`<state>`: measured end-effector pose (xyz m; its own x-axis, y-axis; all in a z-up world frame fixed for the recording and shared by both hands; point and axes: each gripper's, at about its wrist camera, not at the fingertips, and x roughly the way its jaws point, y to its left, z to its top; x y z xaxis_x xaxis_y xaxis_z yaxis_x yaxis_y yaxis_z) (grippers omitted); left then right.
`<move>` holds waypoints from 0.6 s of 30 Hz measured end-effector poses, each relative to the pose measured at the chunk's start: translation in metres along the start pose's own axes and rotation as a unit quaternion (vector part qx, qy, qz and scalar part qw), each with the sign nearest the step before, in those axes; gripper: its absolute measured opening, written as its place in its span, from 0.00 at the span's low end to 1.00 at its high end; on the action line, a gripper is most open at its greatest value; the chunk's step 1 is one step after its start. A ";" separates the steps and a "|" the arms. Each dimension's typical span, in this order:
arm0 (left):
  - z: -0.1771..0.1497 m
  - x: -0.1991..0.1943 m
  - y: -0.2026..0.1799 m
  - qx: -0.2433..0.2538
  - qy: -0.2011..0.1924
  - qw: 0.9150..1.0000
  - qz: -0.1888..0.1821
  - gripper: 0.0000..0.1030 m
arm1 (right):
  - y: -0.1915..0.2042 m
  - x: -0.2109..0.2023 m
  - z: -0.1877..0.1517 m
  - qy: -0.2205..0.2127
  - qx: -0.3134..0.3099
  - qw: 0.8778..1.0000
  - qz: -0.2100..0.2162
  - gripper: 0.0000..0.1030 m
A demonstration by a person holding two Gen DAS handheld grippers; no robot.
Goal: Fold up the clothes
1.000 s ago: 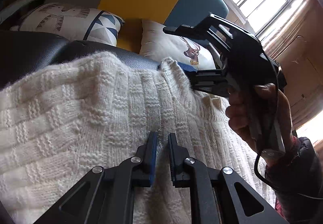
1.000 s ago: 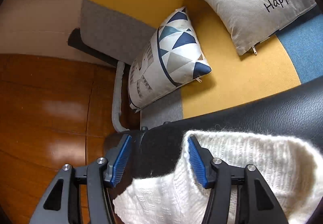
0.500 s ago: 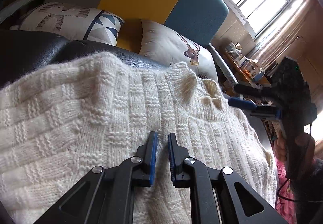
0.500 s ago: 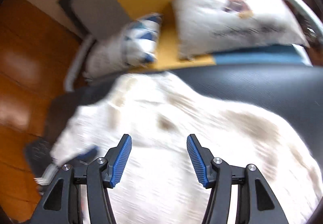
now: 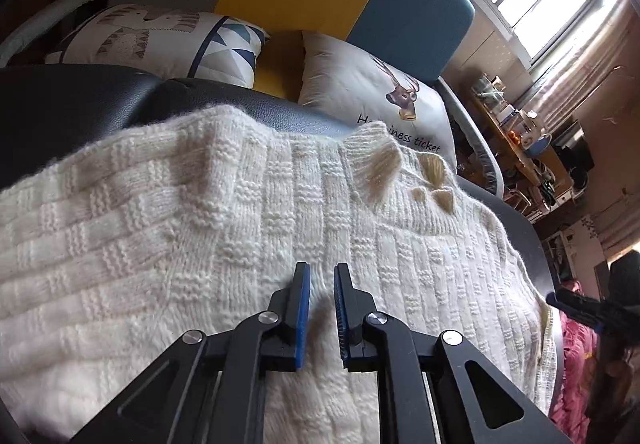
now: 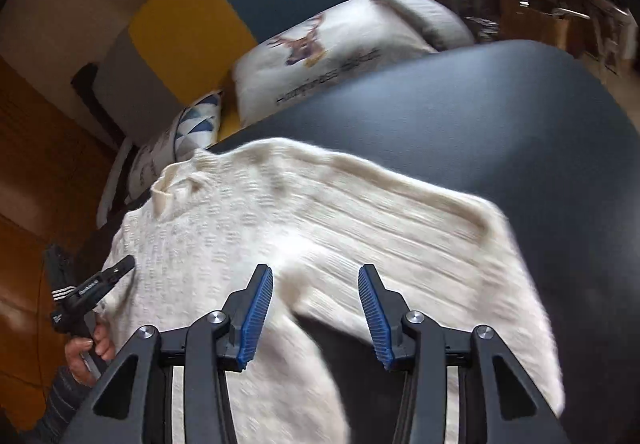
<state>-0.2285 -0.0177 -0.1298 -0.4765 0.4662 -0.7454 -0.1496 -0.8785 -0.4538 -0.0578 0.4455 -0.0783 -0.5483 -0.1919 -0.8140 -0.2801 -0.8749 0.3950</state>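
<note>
Looking at how the cream knit sweater (image 5: 248,228) lies, mostly flat on the black padded surface (image 6: 460,116) with one side apparently turned in, I'd say the folding has barely started. Left gripper (image 5: 321,286) has its jaws pinched nearly together on a bit of knit, while the right gripper (image 6: 315,292) hangs wide apart over the sweater, grabbing nothing.

The one legible print stands on the white deer cushion (image 5: 372,100), lying beyond the left gripper (image 5: 322,276) and somewhat to its right: black script below the stag's head (the start hidden by the sweater (image 5: 240,204)) shows "H", then "iness ticket". In the right wrist view the same cushion (image 6: 320,56) carries that line, too blurred to read.
</note>
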 end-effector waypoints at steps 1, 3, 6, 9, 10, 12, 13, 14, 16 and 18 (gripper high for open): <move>-0.007 -0.007 -0.009 0.011 -0.001 1.000 -0.006 0.14 | -0.021 -0.019 -0.017 -0.011 0.015 1.000 -0.015 0.44; -0.023 -0.021 -0.031 0.036 -0.001 0.999 -0.014 0.20 | -0.054 -0.052 -0.052 -0.025 0.042 0.998 -0.032 0.44; -0.055 -0.031 -0.063 0.057 0.020 0.997 -0.038 0.24 | -0.065 -0.077 -0.097 -0.026 0.026 0.998 -0.050 0.44; -0.088 -0.032 -0.096 0.079 0.044 0.994 -0.059 0.25 | -0.045 -0.075 -0.135 -0.015 -0.022 0.998 -0.054 0.44; -0.098 -0.031 -0.107 0.087 0.053 0.993 -0.063 0.25 | -0.035 -0.072 -0.146 -0.007 -0.046 0.997 -0.057 0.44; -0.119 -0.027 -0.127 0.105 0.072 0.989 -0.070 0.27 | -0.012 -0.059 -0.164 -0.005 -0.111 0.989 -0.101 0.44; -0.128 -0.025 -0.136 0.113 0.082 0.988 -0.071 0.27 | -0.006 -0.054 -0.171 -0.009 -0.136 0.983 -0.122 0.44; -0.136 -0.024 -0.142 0.120 0.090 0.986 -0.069 0.27 | 0.000 -0.049 -0.177 -0.014 -0.158 0.977 -0.143 0.44; -0.149 -0.022 -0.154 0.138 0.101 0.983 -0.061 0.27 | 0.002 -0.034 -0.184 -0.005 -0.180 0.967 -0.179 0.44; -0.158 -0.024 -0.160 0.156 0.100 0.981 -0.049 0.27 | -0.010 -0.027 -0.187 0.004 -0.176 0.969 -0.173 0.45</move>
<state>-0.0559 0.1286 -0.1164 -0.2710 0.5345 -0.8006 -0.4597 -0.8026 -0.3802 0.1074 0.3761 -0.1404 -0.4626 0.1381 -0.8757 -0.1590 -0.9847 -0.0713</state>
